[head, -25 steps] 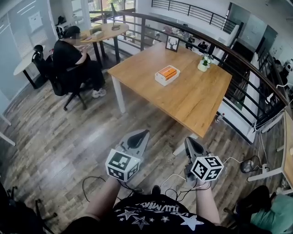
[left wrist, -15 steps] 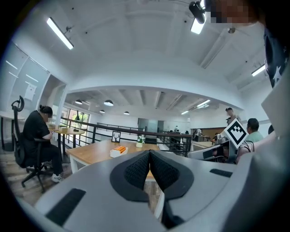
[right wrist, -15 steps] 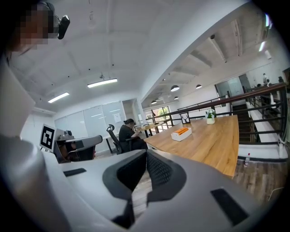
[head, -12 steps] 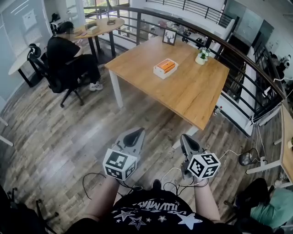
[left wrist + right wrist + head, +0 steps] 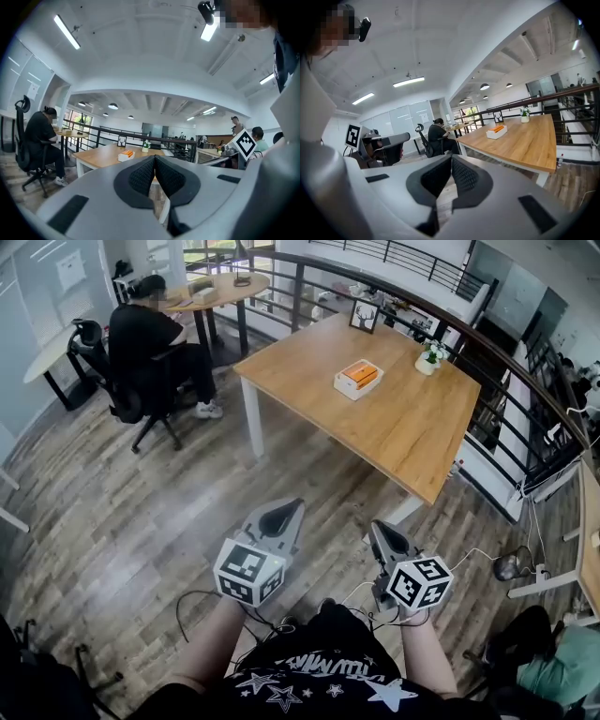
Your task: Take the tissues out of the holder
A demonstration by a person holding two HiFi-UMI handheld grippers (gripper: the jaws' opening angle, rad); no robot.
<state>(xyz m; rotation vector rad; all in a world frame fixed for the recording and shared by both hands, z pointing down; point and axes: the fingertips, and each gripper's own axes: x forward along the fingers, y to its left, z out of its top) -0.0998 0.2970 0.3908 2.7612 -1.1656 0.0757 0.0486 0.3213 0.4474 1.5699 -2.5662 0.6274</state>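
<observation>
My left gripper [image 5: 154, 161] has its jaws pressed together with nothing between them, and my right gripper [image 5: 451, 161] is the same, closed and empty. Both hang low in front of me over the floor [image 5: 141, 521]. The holder [image 5: 358, 379] sits far ahead on the table [image 5: 412, 442], toward its far left side, well apart from both tools; the orange on top I take for the tissues. I judge this the approach, nothing grasped yet. Next I must get up to the table's near edge, open one gripper and pinch the tissues, the other steadying the holder
</observation>
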